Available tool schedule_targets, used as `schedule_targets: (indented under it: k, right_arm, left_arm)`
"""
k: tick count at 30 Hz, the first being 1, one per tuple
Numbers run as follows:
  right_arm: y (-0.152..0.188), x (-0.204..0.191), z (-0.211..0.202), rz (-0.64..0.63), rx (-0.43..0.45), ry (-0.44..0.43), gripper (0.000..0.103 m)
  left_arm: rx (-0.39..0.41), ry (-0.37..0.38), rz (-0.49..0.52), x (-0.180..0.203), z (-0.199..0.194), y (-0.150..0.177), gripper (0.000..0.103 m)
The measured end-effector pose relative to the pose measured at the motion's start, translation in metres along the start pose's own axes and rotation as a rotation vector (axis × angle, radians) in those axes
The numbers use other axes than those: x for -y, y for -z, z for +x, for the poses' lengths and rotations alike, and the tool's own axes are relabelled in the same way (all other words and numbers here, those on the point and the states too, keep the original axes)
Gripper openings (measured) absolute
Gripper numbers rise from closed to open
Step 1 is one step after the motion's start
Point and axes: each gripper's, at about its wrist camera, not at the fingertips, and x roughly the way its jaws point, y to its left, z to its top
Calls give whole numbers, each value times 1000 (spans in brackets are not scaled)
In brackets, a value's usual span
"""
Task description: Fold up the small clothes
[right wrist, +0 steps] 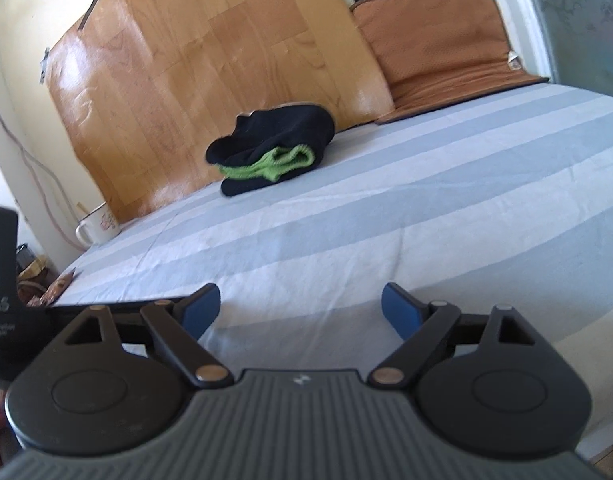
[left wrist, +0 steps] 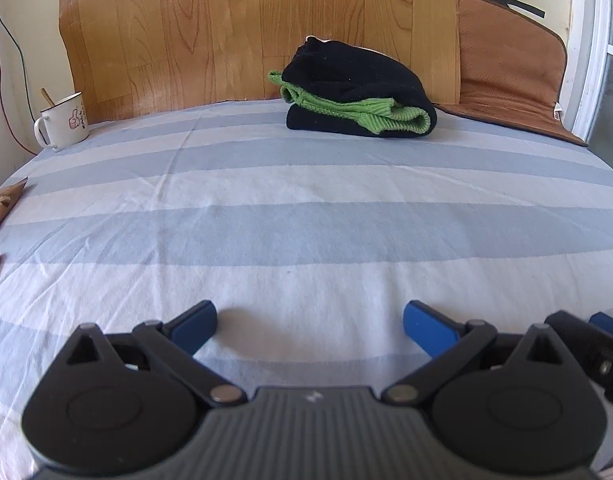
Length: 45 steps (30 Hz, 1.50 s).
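Both blue-padded grippers, left gripper [left wrist: 309, 326] and right gripper [right wrist: 300, 312], hover apart and empty over the striped bed sheet [left wrist: 306, 216]; the folded black-and-green knitted garment [left wrist: 356, 94] lies well beyond, apparently set aside finished.

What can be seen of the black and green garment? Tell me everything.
The black and green garment lies folded into a thick bundle on the striped sheet, near the wooden board. It looks knitted: black body, ribbed green edges poking out between the layers. Neither gripper touches it; only the sheet shows against it.

Folded garment [left wrist: 356, 92] lies on bed [left wrist: 306, 220], mug [left wrist: 62, 120] far left.
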Motion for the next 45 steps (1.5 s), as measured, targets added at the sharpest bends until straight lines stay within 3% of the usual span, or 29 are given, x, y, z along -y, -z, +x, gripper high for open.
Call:
schedule_targets:
  k: [9,18,32,45]
  right_arm:
    - [1,2,0,22,36,58,92]
    - [1,-6,-3,0,50,22,93]
    - [1,-1,2,55,4,-6,94]
    - [2,-4,2,22,-8,-6,95]
  left_arm:
    - [4,-4,-3,0,-2,1,103]
    - [-28,-9,-11,0,-6,0,103]
    - [-27,-15,-19,1,-8,2,103]
    - [-28,-11,-14,0,-8,1,103]
